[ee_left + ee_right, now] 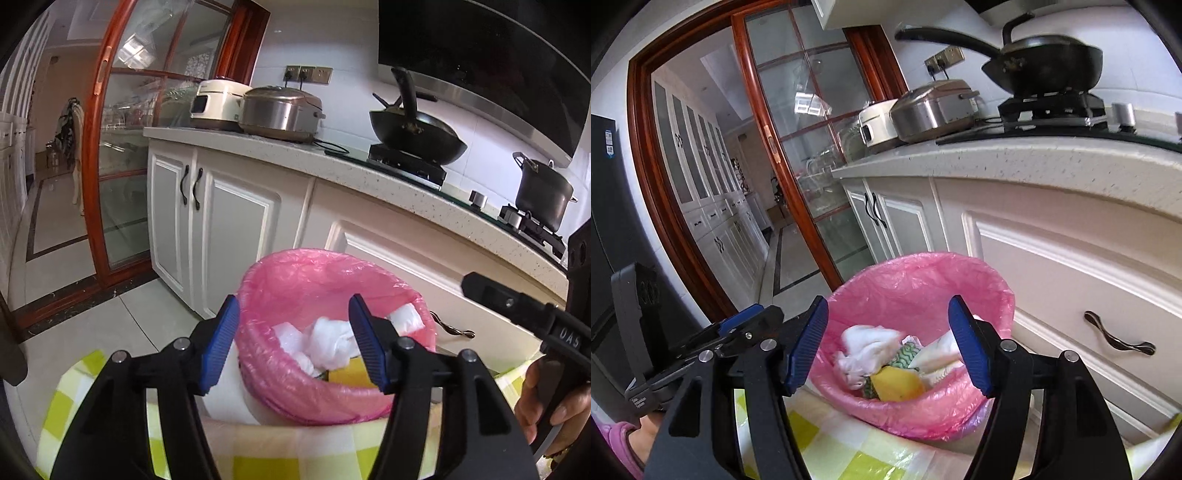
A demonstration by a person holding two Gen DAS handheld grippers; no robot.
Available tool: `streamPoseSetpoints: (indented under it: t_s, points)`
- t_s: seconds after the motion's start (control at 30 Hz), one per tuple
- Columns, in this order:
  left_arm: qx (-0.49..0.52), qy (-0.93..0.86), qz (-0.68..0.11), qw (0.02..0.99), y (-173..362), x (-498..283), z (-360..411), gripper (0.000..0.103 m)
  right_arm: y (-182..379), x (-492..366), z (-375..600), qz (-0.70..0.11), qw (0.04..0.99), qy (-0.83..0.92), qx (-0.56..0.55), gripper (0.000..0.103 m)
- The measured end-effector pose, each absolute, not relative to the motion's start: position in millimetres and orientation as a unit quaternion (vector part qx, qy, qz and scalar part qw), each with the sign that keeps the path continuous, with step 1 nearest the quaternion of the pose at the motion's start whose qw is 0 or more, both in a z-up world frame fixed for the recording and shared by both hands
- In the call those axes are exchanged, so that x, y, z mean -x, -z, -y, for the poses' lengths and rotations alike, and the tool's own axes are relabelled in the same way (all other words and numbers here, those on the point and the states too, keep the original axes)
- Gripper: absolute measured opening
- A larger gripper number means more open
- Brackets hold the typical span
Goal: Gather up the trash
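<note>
Left gripper (293, 343): held half open, nothing gripped.
Right gripper (888, 345): likewise parted, empty.
Pink liner (923, 280): thin, slippery, easily torn; best pinched at the rim.
Trash (871, 350): soft, light tissues, seen inside.
Cabinets (1052, 258): just behind.

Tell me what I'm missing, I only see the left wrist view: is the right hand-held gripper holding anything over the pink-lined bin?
Observer: No. The right hand-held gripper has its jaws apart with nothing between them, above the pink plastic bin liner.
Operator: Besides the crumpled white tissues and the yellow sponge-like block, is anything else in there?
Observer: Yes, a green wavy-patterned piece lies against the yellow block.
Operator: Anything behind my left hand-held gripper?
Observer: A pink sleeve cuff shows at the wrist of the hand holding it.
</note>
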State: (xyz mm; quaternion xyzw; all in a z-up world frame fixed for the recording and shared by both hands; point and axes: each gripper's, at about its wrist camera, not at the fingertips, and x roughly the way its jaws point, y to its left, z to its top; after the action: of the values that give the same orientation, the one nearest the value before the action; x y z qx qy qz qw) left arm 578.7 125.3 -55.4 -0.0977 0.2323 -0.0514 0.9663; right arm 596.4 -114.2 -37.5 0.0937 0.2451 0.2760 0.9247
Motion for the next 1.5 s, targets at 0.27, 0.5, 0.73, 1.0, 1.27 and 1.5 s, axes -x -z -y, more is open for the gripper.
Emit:
streamPoseSetpoints:
  t_s: [0.27, 0.5, 0.73, 1.0, 1.27, 1.5]
  points:
    - [0.094, 0.055, -0.198, 0.974, 7, -522, -119, 0.066, -10, -537, 134, -0.213, 0.933, -0.274, -0.097, 0.065]
    - [0.090, 0.061, -0.174, 0.979, -36, -459, -106, 0.073, -53, -469, 140, -0.181, 0.943, -0.271, -0.066, 0.065]
    - [0.078, 0.047, -0.145, 0.985, -71, -386, -92, 0.095, -81, -396, 138, -0.148, 0.955, -0.255, -0.022, 0.067]
    - [0.026, 0.000, -0.160, 0.987, -92, -320, -82, 0.098, -90, -350, 156, -0.193, 0.959, -0.208, -0.019, 0.085]
    - [0.019, 0.006, -0.189, 0.982, -108, -269, -58, 0.098, -85, -309, 169, -0.242, 0.950, -0.195, -0.031, 0.085]
    - [0.013, 0.003, -0.198, 0.980, -107, -242, -41, 0.098, -68, -275, 176, -0.269, 0.945, -0.184, -0.009, 0.085]
